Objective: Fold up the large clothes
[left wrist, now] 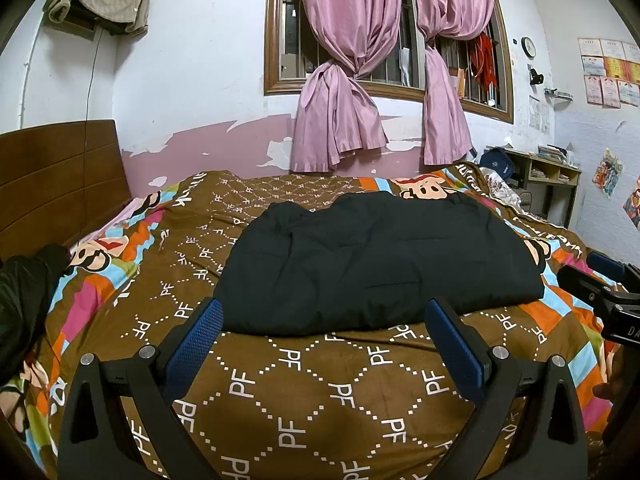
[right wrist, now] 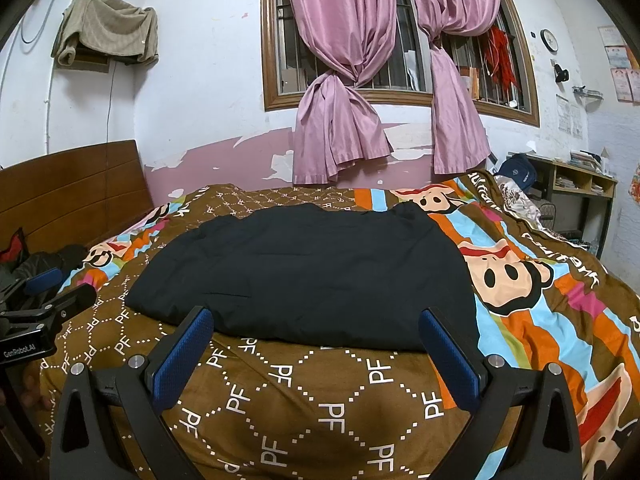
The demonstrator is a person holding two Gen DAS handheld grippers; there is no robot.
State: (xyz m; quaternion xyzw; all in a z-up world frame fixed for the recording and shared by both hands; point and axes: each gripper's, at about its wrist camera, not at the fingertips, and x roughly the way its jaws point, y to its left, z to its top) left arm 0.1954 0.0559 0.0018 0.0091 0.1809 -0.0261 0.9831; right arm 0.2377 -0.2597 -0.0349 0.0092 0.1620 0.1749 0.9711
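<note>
While both grippers hang with fingers spread and empty, the black garment [left wrist: 376, 260] lies just ahead, long axis crosswise. The left gripper [left wrist: 324, 344] faces its left half and the right gripper [right wrist: 316, 348] its right, neither plainly nearer.

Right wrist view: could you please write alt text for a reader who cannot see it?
A dark folded garment lies flat on a brown patterned bedspread, just beyond the open right gripper, which holds nothing. Behind the bed, knotted pink curtains hang over a barred window.

Even, soft indoor light, no glare; both views sharp, with strong fisheye bending and dark corners.
</note>
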